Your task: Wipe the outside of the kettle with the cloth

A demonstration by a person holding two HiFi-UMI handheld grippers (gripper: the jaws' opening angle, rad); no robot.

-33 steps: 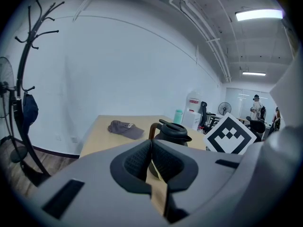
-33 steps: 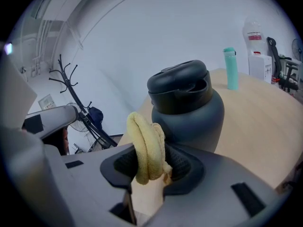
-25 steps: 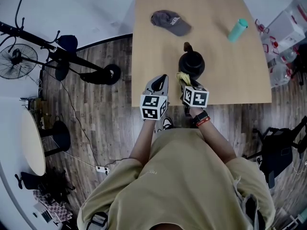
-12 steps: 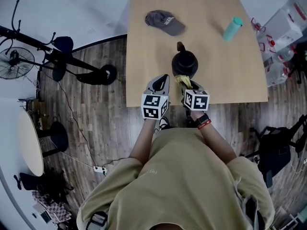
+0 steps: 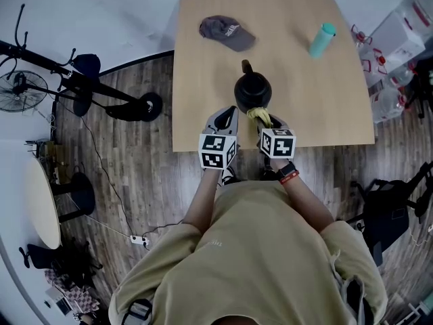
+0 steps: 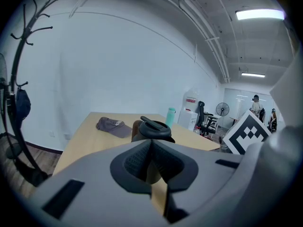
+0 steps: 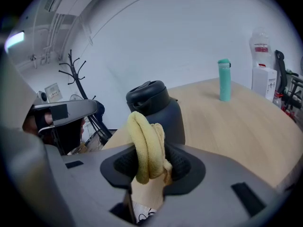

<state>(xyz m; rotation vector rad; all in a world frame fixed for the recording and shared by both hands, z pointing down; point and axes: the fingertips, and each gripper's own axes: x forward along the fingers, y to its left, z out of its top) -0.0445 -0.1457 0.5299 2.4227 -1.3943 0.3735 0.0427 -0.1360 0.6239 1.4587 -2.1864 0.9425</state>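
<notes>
While we pinch the cloth (image 7: 147, 143) in our right gripper (image 7: 150, 167) near the kettle (image 5: 252, 91) — left gripper (image 6: 151, 162) pressed together, empty — a hard wipe could shove it (nothing steadies it).

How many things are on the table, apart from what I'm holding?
3: a cap at the far left, a teal bottle at the far right, the kettle in the middle nearest you. Nothing seems hidden.

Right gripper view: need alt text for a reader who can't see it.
The right gripper is shut on a folded yellow cloth, just in front of a black kettle on a light wooden table. A teal bottle stands upright farther back at right.
</notes>
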